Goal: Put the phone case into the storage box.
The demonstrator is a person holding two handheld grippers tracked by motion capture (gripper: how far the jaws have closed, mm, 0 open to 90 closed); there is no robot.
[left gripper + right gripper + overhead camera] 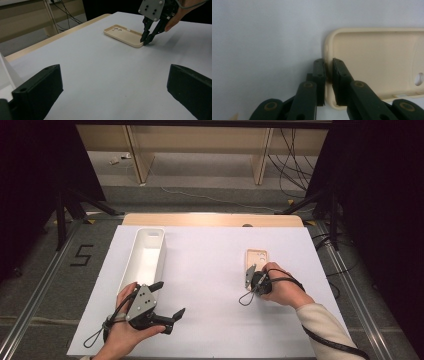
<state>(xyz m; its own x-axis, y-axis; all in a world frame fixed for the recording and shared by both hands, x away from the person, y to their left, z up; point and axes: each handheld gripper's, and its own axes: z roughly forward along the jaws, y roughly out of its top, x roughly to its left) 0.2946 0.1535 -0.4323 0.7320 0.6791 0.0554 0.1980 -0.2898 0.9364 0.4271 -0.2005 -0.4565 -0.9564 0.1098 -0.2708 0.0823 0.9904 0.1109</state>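
The beige phone case (256, 261) lies open side up on the white table sheet (210, 285), well to the right of the white bin (145, 257). Its near rim is pinched by the right gripper (328, 75) — one pad outside the wall, one inside. The thin wall should be gripped squarely and lifted slowly, so that it is not bent or let slip. The right hand (282, 287) is tipped down over the case. The left gripper (167, 300) is held low beside the bin — its jaws spread wide, nothing between them.
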